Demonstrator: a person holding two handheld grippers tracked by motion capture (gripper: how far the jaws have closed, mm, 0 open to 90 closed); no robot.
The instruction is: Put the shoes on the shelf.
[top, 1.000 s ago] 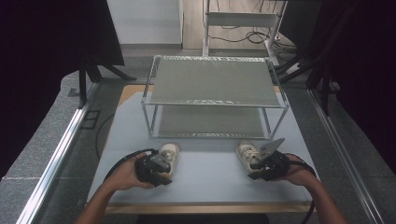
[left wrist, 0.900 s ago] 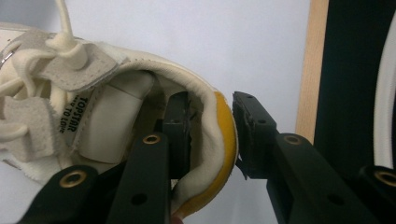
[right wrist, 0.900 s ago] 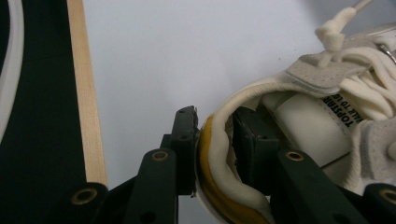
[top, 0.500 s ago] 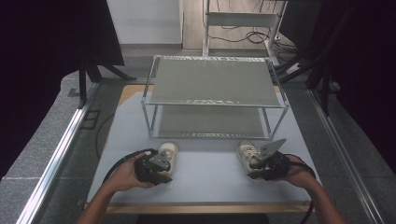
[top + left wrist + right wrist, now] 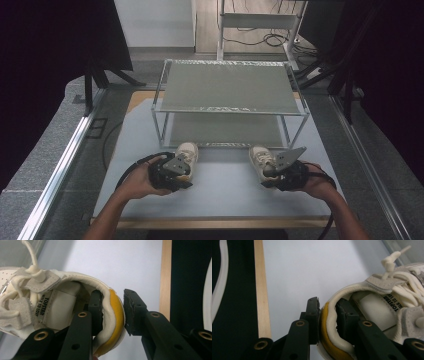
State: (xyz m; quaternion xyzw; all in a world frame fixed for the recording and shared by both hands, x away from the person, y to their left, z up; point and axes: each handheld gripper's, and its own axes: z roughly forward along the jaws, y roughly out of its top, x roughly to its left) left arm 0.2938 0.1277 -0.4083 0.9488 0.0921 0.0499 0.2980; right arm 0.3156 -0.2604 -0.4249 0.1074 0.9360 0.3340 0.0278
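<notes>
Left gripper [image 5: 112, 312]: jaws clamped on the heel collar of the left shoe [image 5: 50, 307], one jaw inside the opening, one against the yellow heel tab. Right gripper [image 5: 328, 322]: jaws clamped the same way on the right shoe [image 5: 387, 310].

Both shoes sit low centre in the high view, on the white table [image 5: 225, 200], just in front of the wire rack [image 5: 227, 107]. Long axes run bottom to top of frame, toes toward the rack, heels toward the hands.

Judgement: lift both level, keeping pinch firm on the padded collar; toes may droop, so clear the lower shelf edge before pushing in.
</notes>
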